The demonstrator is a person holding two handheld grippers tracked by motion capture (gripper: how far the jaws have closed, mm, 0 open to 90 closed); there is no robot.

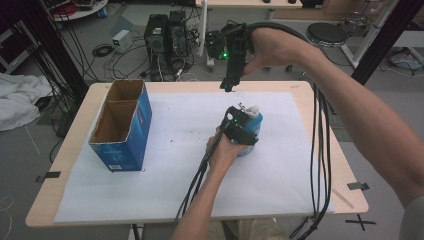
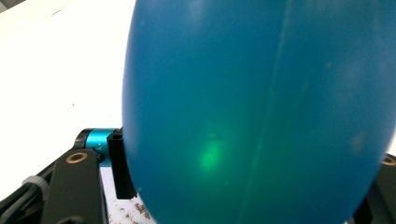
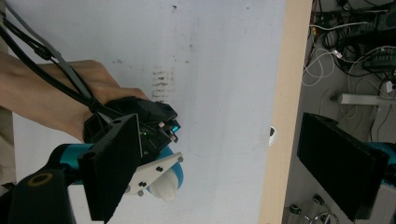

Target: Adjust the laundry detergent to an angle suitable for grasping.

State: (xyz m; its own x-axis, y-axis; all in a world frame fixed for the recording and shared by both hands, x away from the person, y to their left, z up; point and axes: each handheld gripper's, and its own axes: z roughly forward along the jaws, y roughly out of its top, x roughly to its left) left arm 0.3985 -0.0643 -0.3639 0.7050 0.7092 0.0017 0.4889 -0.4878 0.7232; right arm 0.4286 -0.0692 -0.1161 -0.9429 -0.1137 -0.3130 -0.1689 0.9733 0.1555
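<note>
While I am watching from above, an open-topped blue cardboard box (image 1: 122, 127) with a brown inside is standing at the left of the white paper sheet (image 1: 170, 175) that is covering the pale wooden table (image 1: 70, 150). Right of it, near the sheet's middle, I am seeing the left hand (image 1: 222, 152) reaching forward with the left gripper (image 1: 242, 127) against a smooth, rounded blue bottle (image 1: 250, 131) with a white cap. In the left gripper view the glossy, curved wall of the bottle (image 2: 261, 107) is sitting between the black jaws, one flat pad touching its side, so the gripper is pinching it. Farther right, the right hand (image 1: 272, 47) is hanging high over the table's far edge, its right gripper (image 1: 229, 87) pointing down, well apart from the bottle. Its jaws are standing spread, nothing between them.
</note>
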